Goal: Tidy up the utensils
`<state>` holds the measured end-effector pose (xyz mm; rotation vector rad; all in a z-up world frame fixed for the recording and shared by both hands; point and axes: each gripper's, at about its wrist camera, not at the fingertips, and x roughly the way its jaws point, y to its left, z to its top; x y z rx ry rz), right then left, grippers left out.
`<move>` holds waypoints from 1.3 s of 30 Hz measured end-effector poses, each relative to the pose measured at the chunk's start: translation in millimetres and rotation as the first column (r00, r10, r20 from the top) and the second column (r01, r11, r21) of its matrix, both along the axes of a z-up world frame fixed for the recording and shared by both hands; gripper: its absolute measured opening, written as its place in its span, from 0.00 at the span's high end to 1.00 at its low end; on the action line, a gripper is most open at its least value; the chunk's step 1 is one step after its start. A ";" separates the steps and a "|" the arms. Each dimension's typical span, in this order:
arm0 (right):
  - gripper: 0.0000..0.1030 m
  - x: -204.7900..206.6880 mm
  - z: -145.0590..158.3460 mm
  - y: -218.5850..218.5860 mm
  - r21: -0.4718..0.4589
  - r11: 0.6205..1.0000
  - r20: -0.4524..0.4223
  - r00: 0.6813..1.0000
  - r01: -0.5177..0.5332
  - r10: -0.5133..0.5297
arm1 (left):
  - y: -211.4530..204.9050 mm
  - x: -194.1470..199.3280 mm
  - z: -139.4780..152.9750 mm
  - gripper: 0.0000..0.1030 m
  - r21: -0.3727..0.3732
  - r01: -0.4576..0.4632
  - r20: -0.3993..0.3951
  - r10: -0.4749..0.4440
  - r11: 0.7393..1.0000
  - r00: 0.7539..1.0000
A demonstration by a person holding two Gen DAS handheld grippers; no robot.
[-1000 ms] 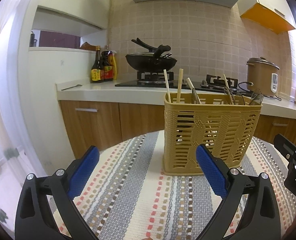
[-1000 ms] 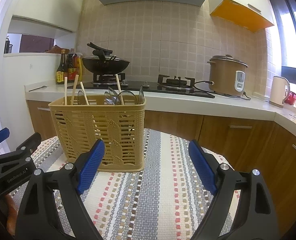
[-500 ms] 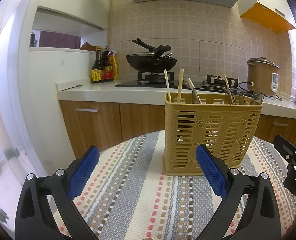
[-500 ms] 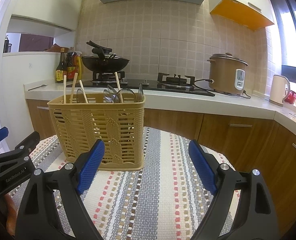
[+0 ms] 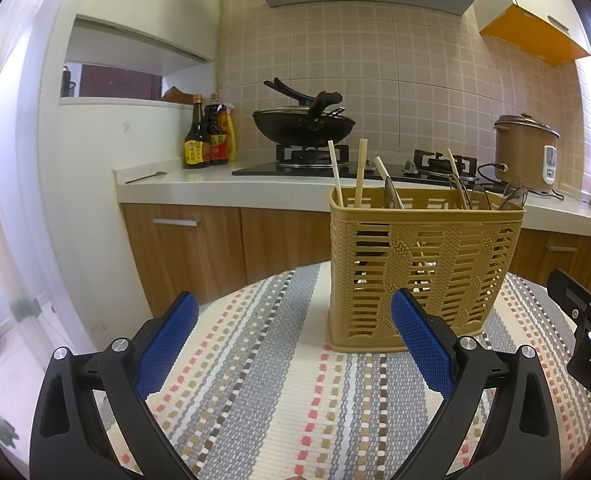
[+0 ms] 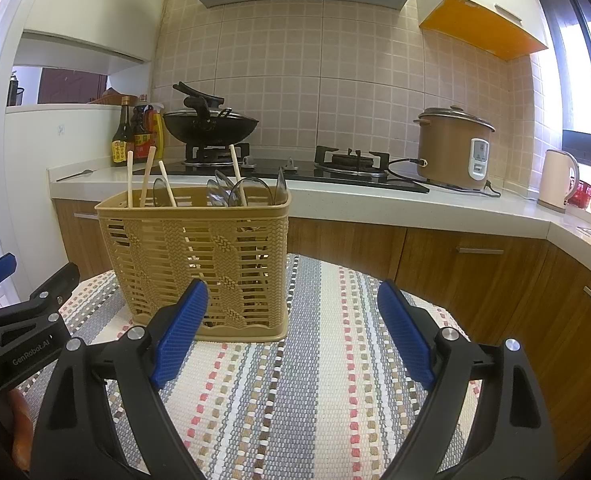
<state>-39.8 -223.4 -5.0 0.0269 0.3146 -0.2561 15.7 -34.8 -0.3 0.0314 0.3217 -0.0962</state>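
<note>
Fingers of the left gripper (image 5: 291, 336) and right gripper (image 6: 293, 328) are spread wide, empty. Chopsticks (image 6: 147, 178) and spoons (image 6: 247, 192) are already stood in the basket (image 6: 199, 264); little seems left.

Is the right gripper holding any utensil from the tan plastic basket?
No, the right gripper is open and empty, with the tan plastic basket beyond it.

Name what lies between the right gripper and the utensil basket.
Only bare striped tablecloth separates the right gripper from the utensil basket, shown in the right wrist view.

basket (image 5: 423, 272): sitting on the mat (image 5: 279, 392), w/ chopsticks (image 5: 360, 178) + spoons (image 6: 251, 190) standing in it
counter (image 6: 375, 204): running behind the basket
wok (image 5: 303, 124): sitting on the stove (image 6: 295, 170), bottles (image 5: 207, 136) to its left
</note>
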 end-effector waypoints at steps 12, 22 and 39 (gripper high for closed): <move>0.19 0.8 -1.0 2.4 -0.006 1.000 -0.005 1.000 -0.005 0.005 | 0.3 -0.5 0.0 0.09 0.001 -0.002 -0.001 0.002 1.000 1.000; 0.16 2.2 -2.1 0.9 0.004 1.000 -0.013 1.000 -0.007 0.007 | 1.1 0.0 0.1 0.09 -0.003 -0.003 -0.005 0.003 1.000 1.000; 0.16 2.9 -2.4 -1.4 0.010 1.000 -0.014 1.000 -0.007 0.008 | 1.4 0.7 1.0 0.08 -0.006 -0.004 -0.008 0.004 1.000 1.000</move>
